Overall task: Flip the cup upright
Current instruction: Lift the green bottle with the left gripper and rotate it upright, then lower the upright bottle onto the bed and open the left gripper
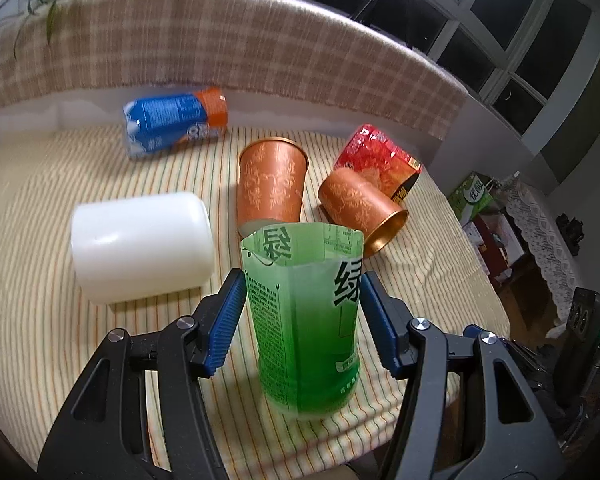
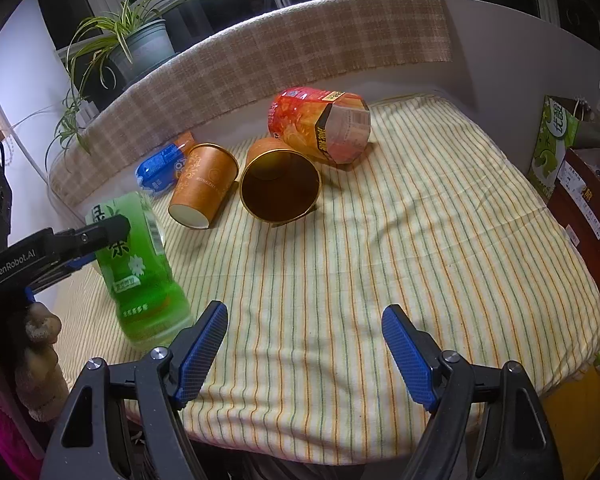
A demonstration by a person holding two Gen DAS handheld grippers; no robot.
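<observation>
One white cup (image 1: 142, 248), left-wrist view only.

Six cup-like containers are on the striped cloth. Two are orange paper cups with a pale leaf pattern: one standing (image 1: 271, 184) and one lying on its side (image 1: 362, 210) with its gold-rimmed mouth open to the front. One green cut-off plastic bottle cup (image 1: 306, 320) stands with printed characters on its wrap. One plain white plastic cylinder (image 1: 142, 248) lies on its side. One blue-and-orange wrapped cup (image 1: 174, 120) lies at the back, and one red-and-orange wrapped cup (image 1: 376, 162) lies on its side. There are two grippers, each with two blue-padded fingers. One potted green plant (image 2: 140, 42) stands on the sill.
</observation>
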